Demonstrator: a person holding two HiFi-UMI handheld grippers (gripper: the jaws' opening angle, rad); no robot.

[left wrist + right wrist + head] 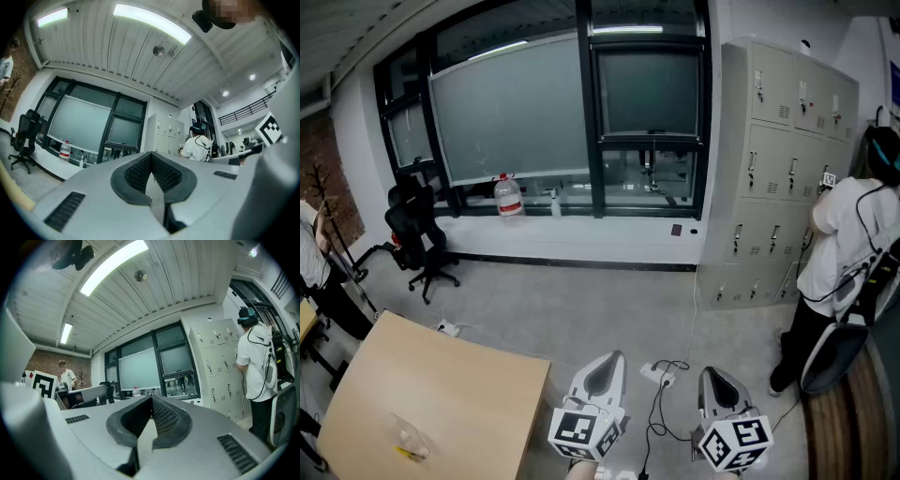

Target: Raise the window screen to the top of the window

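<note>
I hold the left gripper [607,364] and right gripper [714,377] low over the floor [581,309], fingers closed together on nothing, well apart from the window screen [649,92] hanging partway down the window [649,173] beside the lockers [787,141].

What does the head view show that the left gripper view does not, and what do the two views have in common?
Only the head view shows the wooden table and the cables on the floor. Only the left gripper view shows the ceiling lights and that the left gripper has its jaws together with nothing between them. Both show the windows, the water bottle on the sill, the black office chair, the lockers and a person in a white shirt.
</note>
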